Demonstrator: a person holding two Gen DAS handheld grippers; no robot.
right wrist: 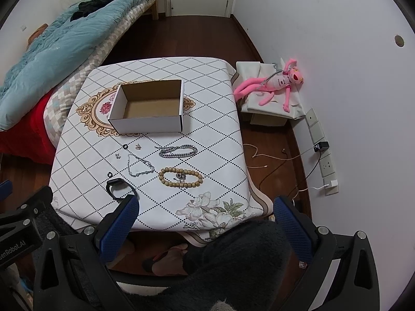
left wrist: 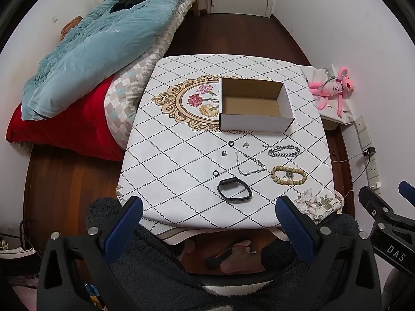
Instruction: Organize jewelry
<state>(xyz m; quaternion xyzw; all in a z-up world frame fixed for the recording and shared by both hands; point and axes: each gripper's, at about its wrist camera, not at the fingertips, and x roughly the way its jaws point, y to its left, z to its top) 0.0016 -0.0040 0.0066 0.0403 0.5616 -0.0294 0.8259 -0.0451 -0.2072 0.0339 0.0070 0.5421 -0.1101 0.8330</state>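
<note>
Both the left tongs (left wrist: 208,211) and right tongs (right wrist: 206,211) gape empty off the worktop's (right wrist: 218,140) near edge; jewelry, including a bead bracelet (right wrist: 180,177), lies between that edge and the cardboard box (right wrist: 147,111)

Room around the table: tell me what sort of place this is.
Most likely a bedroom at home. A bed piled with a blue quilt stands beside the small cloth-covered table, and a pink plush toy lies by the wall.
</note>
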